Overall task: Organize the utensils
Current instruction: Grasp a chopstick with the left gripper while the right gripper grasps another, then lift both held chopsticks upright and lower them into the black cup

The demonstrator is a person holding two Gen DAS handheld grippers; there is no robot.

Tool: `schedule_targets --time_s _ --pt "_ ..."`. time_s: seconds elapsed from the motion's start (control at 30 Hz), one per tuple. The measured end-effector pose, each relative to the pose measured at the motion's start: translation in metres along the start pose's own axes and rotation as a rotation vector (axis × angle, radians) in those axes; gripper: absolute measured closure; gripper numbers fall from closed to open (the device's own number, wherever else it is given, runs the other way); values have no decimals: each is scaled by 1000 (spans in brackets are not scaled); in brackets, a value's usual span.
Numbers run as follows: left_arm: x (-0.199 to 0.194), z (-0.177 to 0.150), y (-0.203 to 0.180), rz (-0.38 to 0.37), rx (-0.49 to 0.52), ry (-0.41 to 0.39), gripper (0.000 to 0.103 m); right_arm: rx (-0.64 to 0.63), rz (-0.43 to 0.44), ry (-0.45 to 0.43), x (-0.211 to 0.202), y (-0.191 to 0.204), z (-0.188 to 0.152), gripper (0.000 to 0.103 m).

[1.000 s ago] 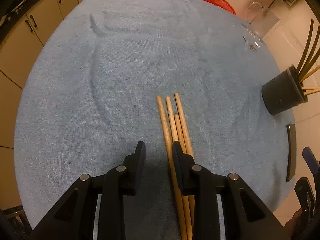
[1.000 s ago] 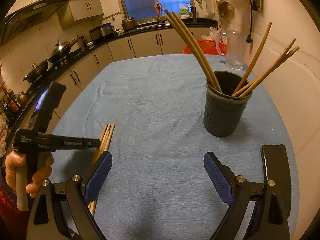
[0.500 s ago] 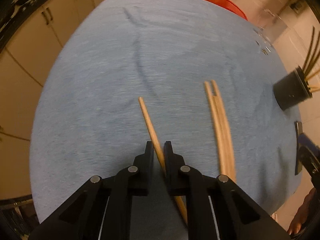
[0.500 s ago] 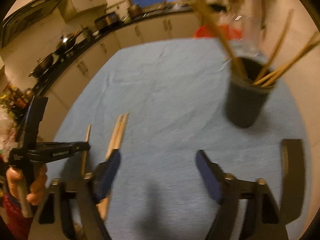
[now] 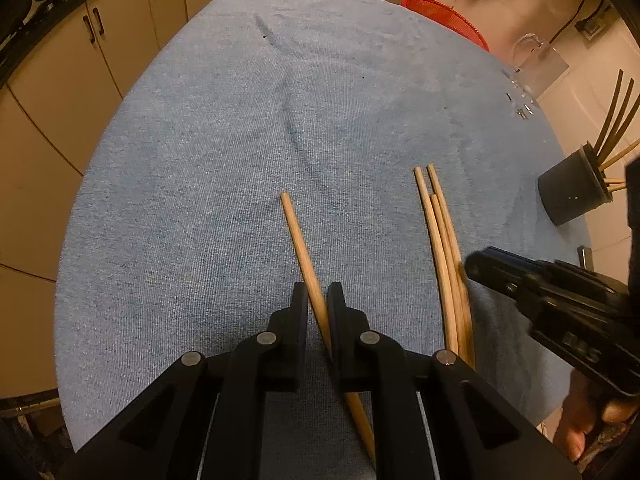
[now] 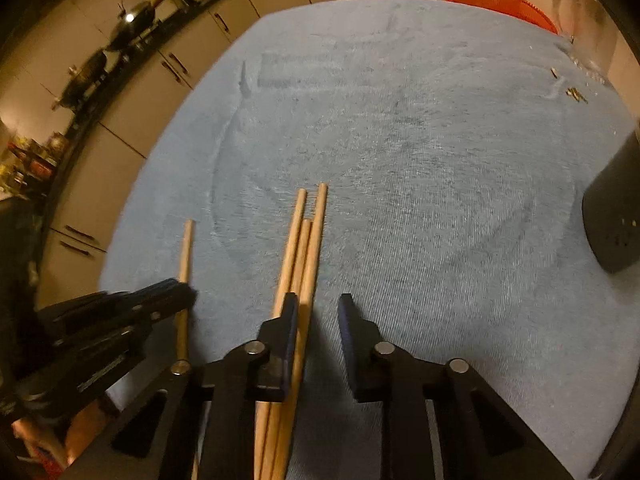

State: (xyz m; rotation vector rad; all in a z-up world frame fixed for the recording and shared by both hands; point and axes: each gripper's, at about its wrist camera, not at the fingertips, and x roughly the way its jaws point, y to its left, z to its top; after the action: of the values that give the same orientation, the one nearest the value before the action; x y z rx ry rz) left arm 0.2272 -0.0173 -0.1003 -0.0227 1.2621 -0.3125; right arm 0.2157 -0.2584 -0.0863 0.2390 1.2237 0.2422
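— Where are the chopsticks?

— One single chopstick (image 5: 304,256) is pinched in the left claw (image 5: 318,312), over the blue-covered surface (image 5: 240,140). Three more (image 6: 302,256) lie bundled just beside it.

— And the right claw (image 6: 318,316)?

— Closing over that bundle (still a gap on one side; its pads aren't pressing yet). The dark holder (image 5: 570,196) stands well apart.

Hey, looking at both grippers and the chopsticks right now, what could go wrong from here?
1. The right gripper is closing on three bunched chopsticks; only one seems to lie between its fingers, so it may nudge the others.
2. The left gripper pinches a single chopstick at a slant, so it may pivot when lifted.
3. The holder already holds splayed sticks, which could block insertion.
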Motion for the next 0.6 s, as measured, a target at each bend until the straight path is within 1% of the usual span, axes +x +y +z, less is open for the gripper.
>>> schedule_targets --time_s 0.07,0.13,0.2,0.33,0.37,0.4,0.47,0.53,0.6 --pt "-1 -2 2 -4 3 -5 93 -19 -24 8 6 5 2 84" --pt "-2 -3 3 -11 3 -7 93 -60 -67 6 5 10 3 84" --pt "-2 -3 5 -13 4 -8 93 -86 -82 18 9 15 5 84" --pt "-2 -3 3 -7 4 -7 93 -134 -136 14 11 24 6 84" --pt "-2 -3 3 -10 5 -7 93 -141 -159 32 14 22 6 85" --pt "-2 -3 4 -14 5 -5 93 -146 -159 33 13 18 5 91" --pt "-2 -3 4 -11 11 -4 93 -145 -169 51 12 12 6 91" --pt "0 -1 1 6 16 -3 93 -131 -172 59 11 6 9 91" --pt "1 0 -4 33 30 -8 93 -102 -153 66 11 1 13 91"
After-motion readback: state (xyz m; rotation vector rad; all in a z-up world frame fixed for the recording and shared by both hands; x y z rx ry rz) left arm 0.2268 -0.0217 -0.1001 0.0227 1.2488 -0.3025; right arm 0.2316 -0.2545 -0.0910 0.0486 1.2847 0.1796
